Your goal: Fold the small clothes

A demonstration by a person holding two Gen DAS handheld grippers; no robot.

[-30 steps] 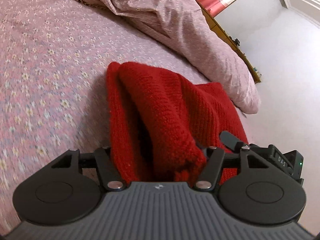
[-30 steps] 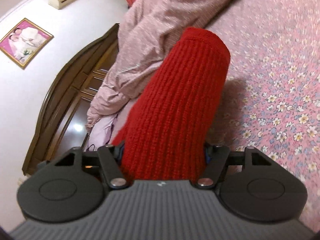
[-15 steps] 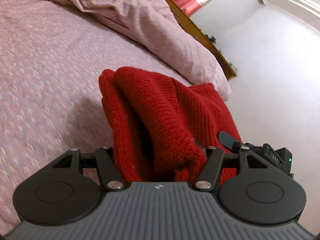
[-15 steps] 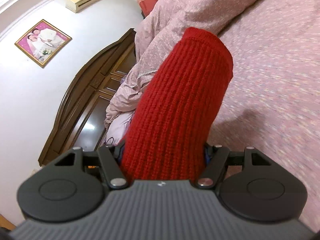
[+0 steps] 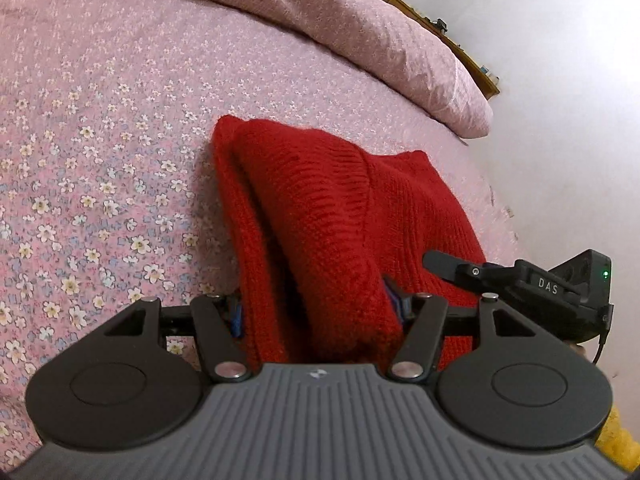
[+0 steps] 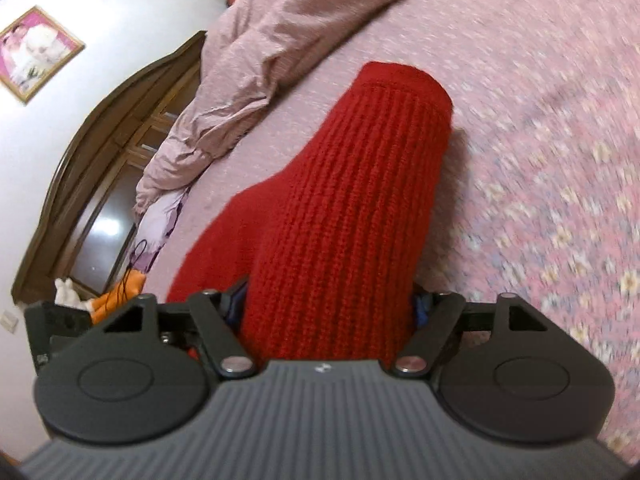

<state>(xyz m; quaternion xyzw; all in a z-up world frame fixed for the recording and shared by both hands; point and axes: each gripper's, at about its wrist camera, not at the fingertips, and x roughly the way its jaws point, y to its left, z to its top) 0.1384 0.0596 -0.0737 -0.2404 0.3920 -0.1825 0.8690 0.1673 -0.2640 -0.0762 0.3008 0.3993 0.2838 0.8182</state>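
Note:
A red knitted garment (image 5: 332, 216) lies bunched on the pink flowered bedspread (image 5: 100, 140). My left gripper (image 5: 318, 316) is shut on a thick fold of it, which hides the fingertips. In the right wrist view the same red knit (image 6: 360, 200) runs forward in a ribbed roll with its far end on the bed, and my right gripper (image 6: 328, 312) is shut on its near end. The right gripper's body also shows at the right of the left wrist view (image 5: 540, 284), close beside the garment.
A rumpled pink quilt (image 5: 360, 28) lies along the far side of the bed; it also shows in the right wrist view (image 6: 280, 32). A dark wooden headboard (image 6: 100, 152) and white wall stand beyond. Small orange and white items (image 6: 100, 300) lie at the left.
Both grippers have lowered toward the bed with the garment still held. The red knit now rests on the bedspread, and the right gripper has tilted downward.

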